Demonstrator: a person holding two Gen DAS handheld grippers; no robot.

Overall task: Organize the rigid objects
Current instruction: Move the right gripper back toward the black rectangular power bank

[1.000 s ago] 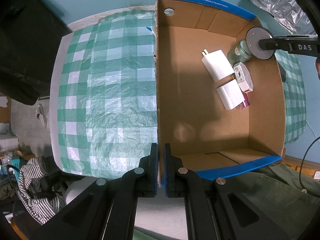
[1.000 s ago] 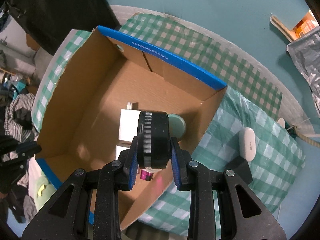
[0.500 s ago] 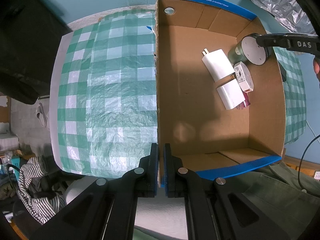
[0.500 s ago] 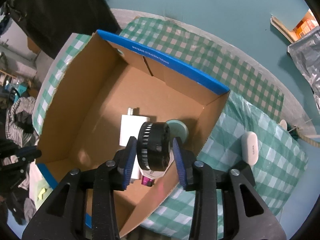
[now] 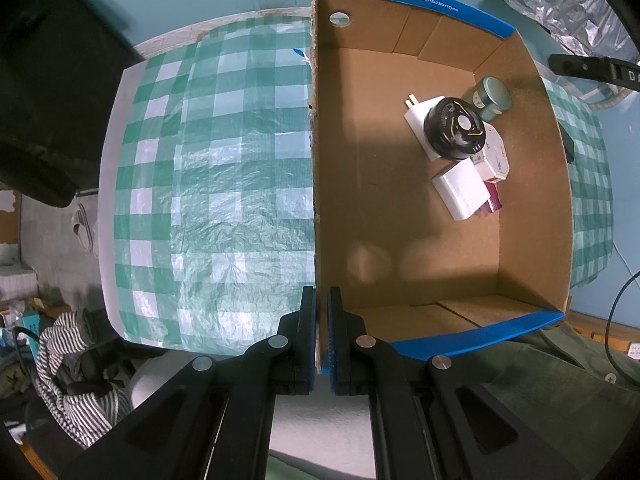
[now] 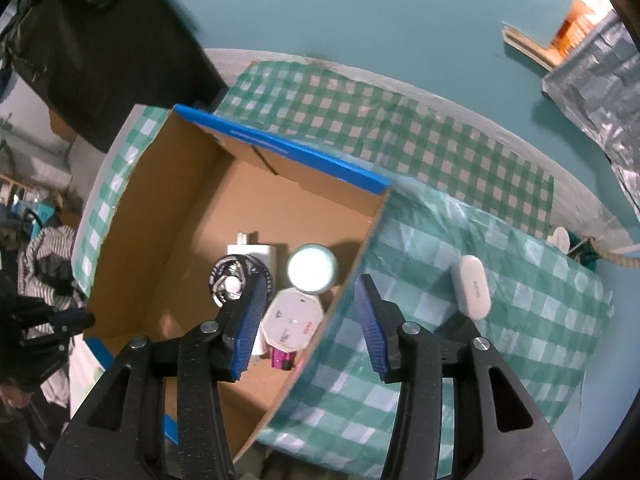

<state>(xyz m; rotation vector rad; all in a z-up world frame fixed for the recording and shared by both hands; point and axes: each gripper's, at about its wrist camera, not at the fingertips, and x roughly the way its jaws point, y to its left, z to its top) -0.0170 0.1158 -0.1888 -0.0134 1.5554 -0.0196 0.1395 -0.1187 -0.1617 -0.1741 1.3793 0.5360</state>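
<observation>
My right fingers (image 6: 308,322) are spread wide with nothing between them, hanging above the box's right wall. My left fingers (image 5: 322,340) are pinched shut on the near left corner of the cardboard box (image 5: 316,184), one pad inside the wall and one outside, holding it steady.

Just beyond my right fingers, inside the box, a black round fan (image 6: 236,282) lies flat, resting partly on a white charger (image 6: 256,251). Beside it stand a green tin (image 6: 312,268) and a white eight-sided gadget (image 6: 294,320), with a pink piece (image 6: 282,360) peeking out under it. From the left view, a second white block (image 5: 460,194) sits toward the box's near side. All of these crowd the far right part of the box floor; the rest is bare cardboard.

Outside, on the checked cloth (image 6: 440,152) covering the tabletop, a white oval case (image 6: 472,286) lies near the right edge, well clear of the box wall.

I judge the fan's drop as finished and the oval case as the next piece. That calls for swinging my right fingers out over the cloth, lining them across the case's narrow width, and closing gently, since its smooth rounded shell could slip.
</observation>
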